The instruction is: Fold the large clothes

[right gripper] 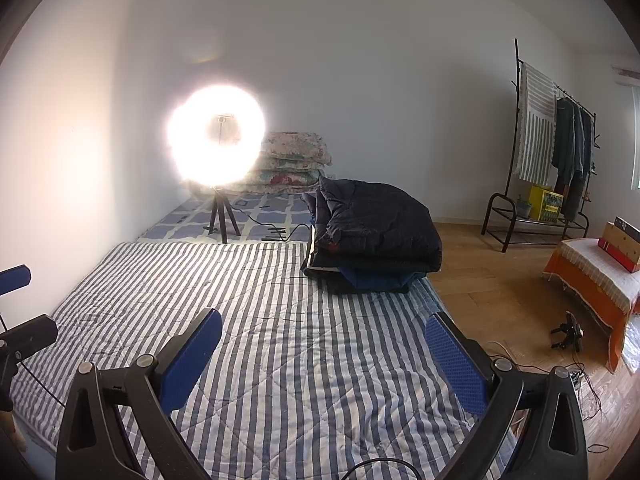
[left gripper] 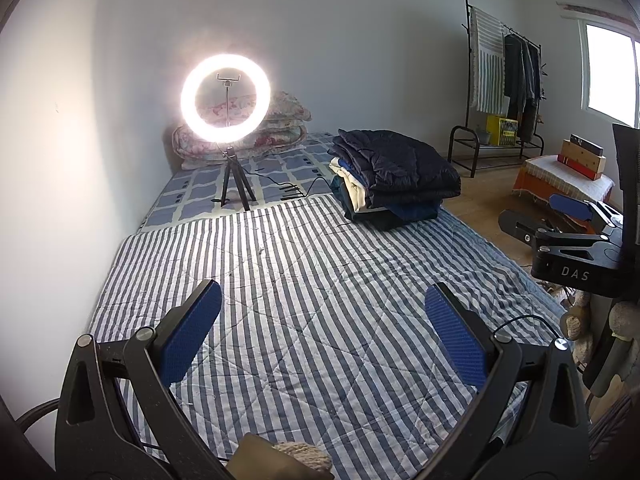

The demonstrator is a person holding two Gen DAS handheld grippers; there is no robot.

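I hold my left gripper (left gripper: 322,334) above the striped quilt (left gripper: 304,280), its two blue-padded fingers (left gripper: 190,332) spread wide with nothing between them. My right gripper (right gripper: 324,356) hovers over the same quilt nearer its right edge, its two fingers just as wide apart and gripping nothing; it also shows at the right rim of the left wrist view.

One pile of folded clothes (left gripper: 390,176) sits at the far right part of the bed, partly on the quilt, well apart from both grippers. A dark puffy jacket (right gripper: 376,226) lies on top; below it I can count roughly four more layers, cream, blue and dark, though the exact number is hard to tell.

One lit ring light (left gripper: 223,98) stands on a three-legged stand on the blue checked sheet (left gripper: 188,196). Behind it lies a stack of floral pillows or bedding (right gripper: 294,160), about three or four. One clothes rack (left gripper: 504,92) stands by the far wall, holding one striped cloth and several dark garments.
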